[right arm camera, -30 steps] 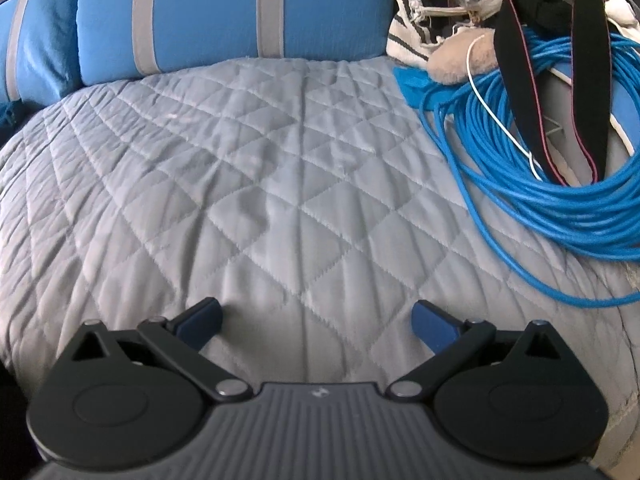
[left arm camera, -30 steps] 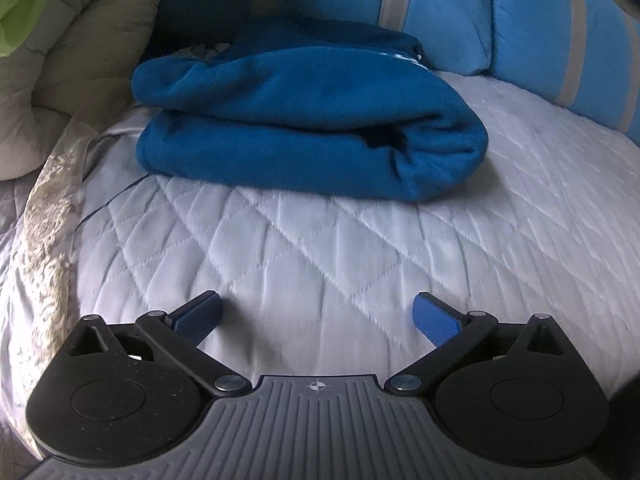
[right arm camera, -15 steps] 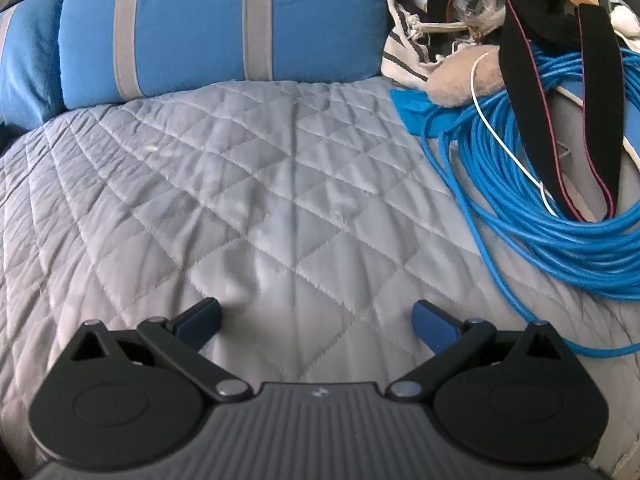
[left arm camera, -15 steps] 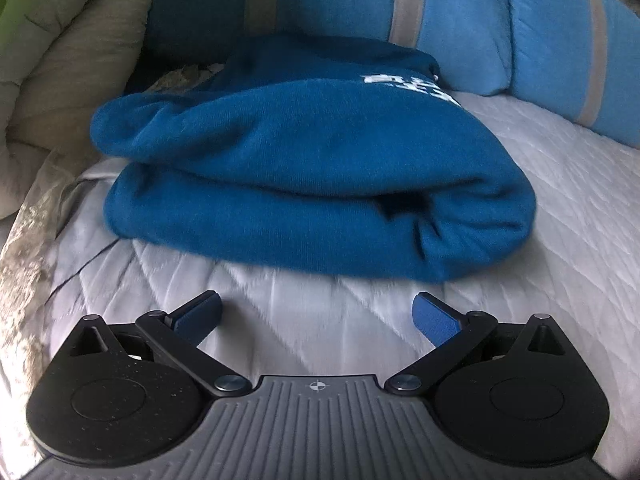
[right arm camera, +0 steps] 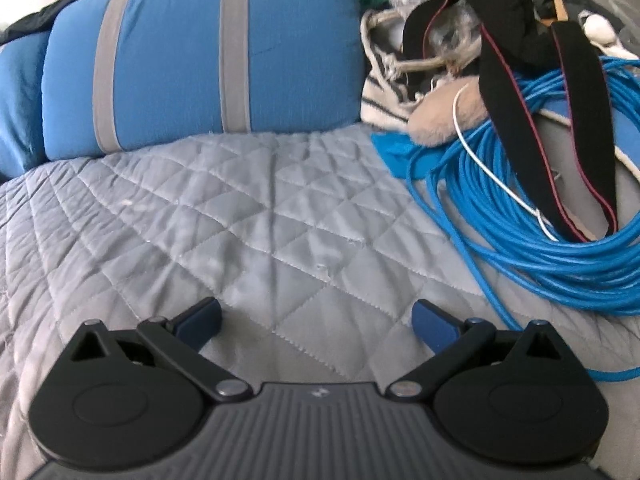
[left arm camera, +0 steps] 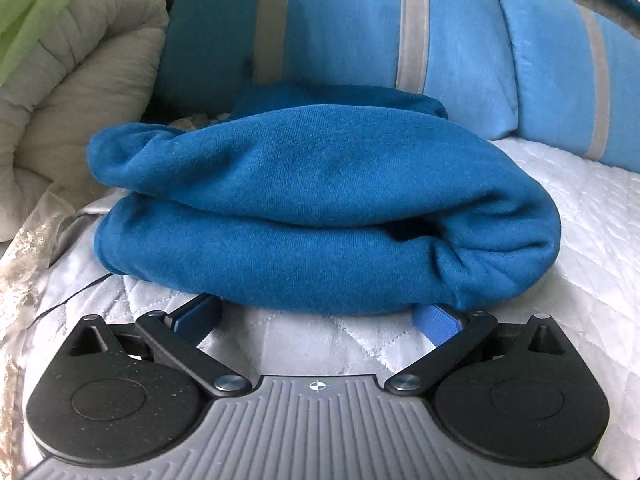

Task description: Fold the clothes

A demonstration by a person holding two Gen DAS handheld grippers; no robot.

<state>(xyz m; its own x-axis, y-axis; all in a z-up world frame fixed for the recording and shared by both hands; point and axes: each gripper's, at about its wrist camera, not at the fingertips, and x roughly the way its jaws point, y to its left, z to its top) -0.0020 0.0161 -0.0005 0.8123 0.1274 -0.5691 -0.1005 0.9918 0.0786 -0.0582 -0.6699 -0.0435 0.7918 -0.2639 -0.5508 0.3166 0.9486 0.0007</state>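
Quilted grey bed [left arm camera: 580, 208], one folded blue garment [left arm camera: 320, 208] on it.
Its near edge lies over the spread fingertips of the left tool [left arm camera: 316, 314], jaws released; striped pillows [left arm camera: 360, 28] behind. Right tool [right arm camera: 316, 316] released above bare quilt, beside coiled blue cable [right arm camera: 540, 232].

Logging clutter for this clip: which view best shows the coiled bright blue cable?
The right wrist view. The coiled bright blue cable lies there on the grey quilted cover, under a black strap. The left wrist view shows none of it, only the folded blue fleece garment.
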